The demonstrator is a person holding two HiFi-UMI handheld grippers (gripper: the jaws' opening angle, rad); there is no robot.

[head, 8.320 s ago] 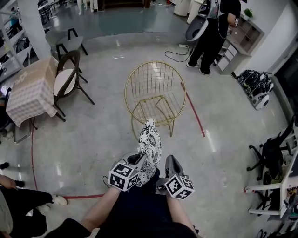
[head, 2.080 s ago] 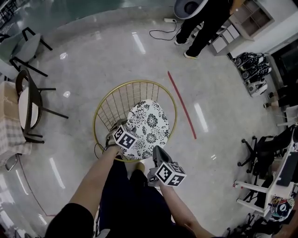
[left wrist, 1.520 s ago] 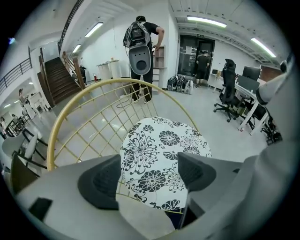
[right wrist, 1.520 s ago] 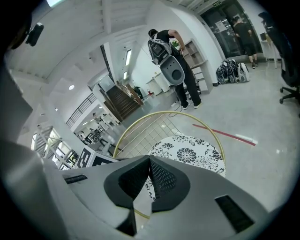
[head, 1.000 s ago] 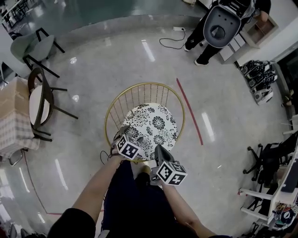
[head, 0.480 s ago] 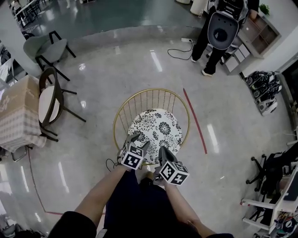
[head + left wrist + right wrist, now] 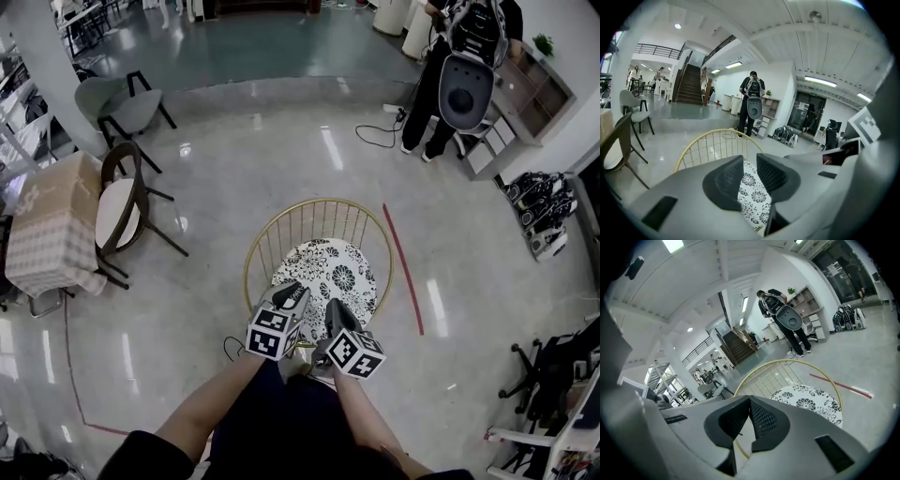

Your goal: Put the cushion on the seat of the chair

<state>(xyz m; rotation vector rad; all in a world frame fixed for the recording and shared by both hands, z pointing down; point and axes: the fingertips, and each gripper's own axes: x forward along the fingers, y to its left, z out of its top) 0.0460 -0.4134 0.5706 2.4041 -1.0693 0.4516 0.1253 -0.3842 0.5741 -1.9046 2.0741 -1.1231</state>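
Note:
The black-and-white floral cushion point(image 7: 330, 277) lies flat on the seat of the gold wire chair point(image 7: 317, 208). Both grippers hover just in front of the chair's near rim, apart from the cushion. My left gripper point(image 7: 291, 292) has its jaws closing, with a narrow gap left and nothing between them. In the left gripper view point(image 7: 750, 161) the cushion point(image 7: 753, 193) shows through that gap, below the chair's rim point(image 7: 712, 135). My right gripper point(image 7: 332, 308) is shut and holds nothing. Its pads meet in the right gripper view point(image 7: 750, 401), with the cushion point(image 7: 808, 401) and chair rim point(image 7: 787, 363) beyond.
A person carrying a grey seat shell point(image 7: 461, 89) stands at the back right. On the left are a dark wooden chair point(image 7: 122, 202), a table with a checked cloth point(image 7: 52, 225) and a grey chair point(image 7: 112, 98). Red tape point(image 7: 403, 272) runs along the floor right of the gold chair.
The left gripper carried the cushion, laid it on the chair seat and let go. Over the last second it has risen and drawn back, and its jaws have narrowed. The right gripper rose slightly.

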